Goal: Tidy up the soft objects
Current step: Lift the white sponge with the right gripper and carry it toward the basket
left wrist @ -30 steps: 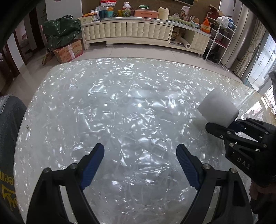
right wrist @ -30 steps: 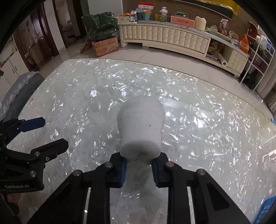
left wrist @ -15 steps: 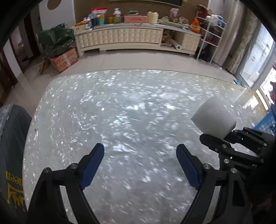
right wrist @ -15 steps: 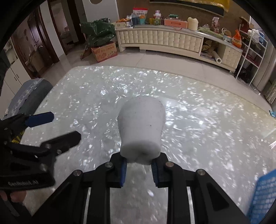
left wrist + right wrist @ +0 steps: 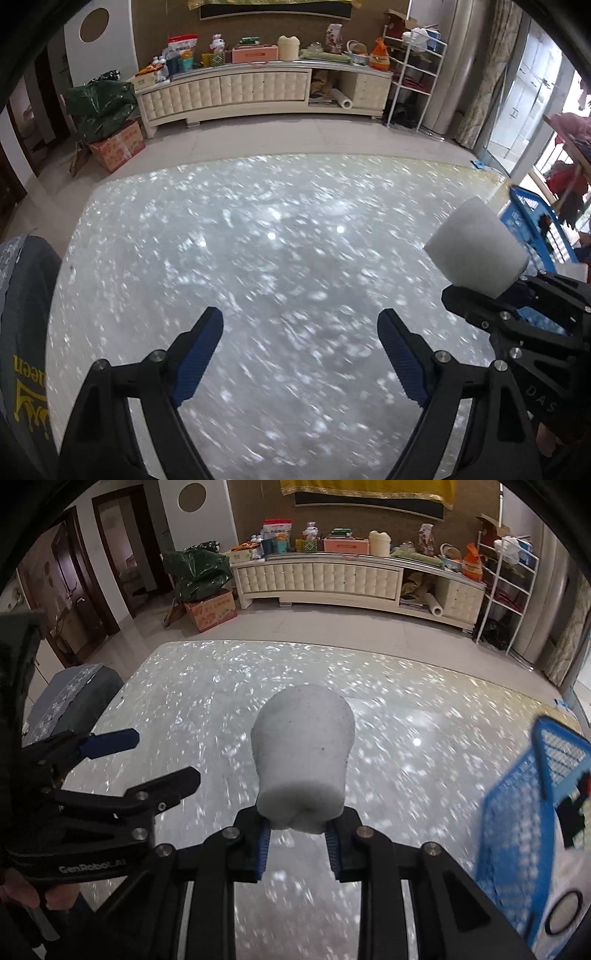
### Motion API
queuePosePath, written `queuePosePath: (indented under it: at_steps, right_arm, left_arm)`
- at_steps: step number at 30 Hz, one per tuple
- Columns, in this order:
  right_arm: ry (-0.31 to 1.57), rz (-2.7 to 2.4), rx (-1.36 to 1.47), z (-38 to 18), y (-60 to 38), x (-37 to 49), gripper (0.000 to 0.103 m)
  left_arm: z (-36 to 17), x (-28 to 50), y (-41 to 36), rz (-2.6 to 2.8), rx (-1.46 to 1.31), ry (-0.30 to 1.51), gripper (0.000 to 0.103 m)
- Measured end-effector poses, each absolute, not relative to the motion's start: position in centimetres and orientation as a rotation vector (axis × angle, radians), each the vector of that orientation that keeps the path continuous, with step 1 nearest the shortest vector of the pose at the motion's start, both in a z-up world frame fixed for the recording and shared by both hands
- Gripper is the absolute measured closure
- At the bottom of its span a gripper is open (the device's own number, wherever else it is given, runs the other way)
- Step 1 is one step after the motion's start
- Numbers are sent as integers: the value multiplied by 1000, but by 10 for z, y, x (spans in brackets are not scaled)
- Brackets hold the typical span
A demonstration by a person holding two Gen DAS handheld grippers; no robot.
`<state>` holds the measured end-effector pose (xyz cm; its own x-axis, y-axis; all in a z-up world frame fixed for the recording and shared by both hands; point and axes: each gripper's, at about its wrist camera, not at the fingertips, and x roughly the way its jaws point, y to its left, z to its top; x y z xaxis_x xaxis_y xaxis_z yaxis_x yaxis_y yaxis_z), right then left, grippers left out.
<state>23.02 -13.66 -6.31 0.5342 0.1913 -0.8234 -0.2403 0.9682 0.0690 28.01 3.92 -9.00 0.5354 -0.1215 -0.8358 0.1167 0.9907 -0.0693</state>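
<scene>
My right gripper (image 5: 297, 840) is shut on a white foam cylinder (image 5: 303, 757) and holds it in the air above the glossy marbled table (image 5: 406, 709). The cylinder also shows in the left wrist view (image 5: 476, 249), at the right, with the right gripper (image 5: 517, 306) under it. My left gripper (image 5: 301, 347) is open and empty over the table; it shows at the left of the right wrist view (image 5: 144, 760). A blue plastic basket (image 5: 524, 812) stands at the table's right edge, also seen in the left wrist view (image 5: 535, 225).
A dark chair back (image 5: 22, 332) stands at the table's left side. A cream sideboard (image 5: 258, 92) with clutter, a white wire rack (image 5: 413, 74) and a cardboard box (image 5: 118, 144) stand across the floor beyond the table. A black ring (image 5: 563, 912) lies near the basket.
Both grippers have swung to the right and lifted. The blue basket has come into view at the right. The foam cylinder stays held in my right gripper.
</scene>
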Motion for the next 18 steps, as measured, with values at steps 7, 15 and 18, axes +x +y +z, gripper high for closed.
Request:
queuePosePath:
  at_steps: [7, 15, 18]
  right_arm:
    - [971, 231, -45, -54, -159, 194, 80]
    - [932, 200, -21, -34, -191, 158, 78]
    - [915, 182, -16, -28, -203, 147, 78]
  left_arm:
    - [-84, 248, 7, -176, -3, 1008, 19]
    - [-52, 218, -35, -202, 46, 962, 19]
    - [-43, 208, -50, -215, 54, 946, 19]
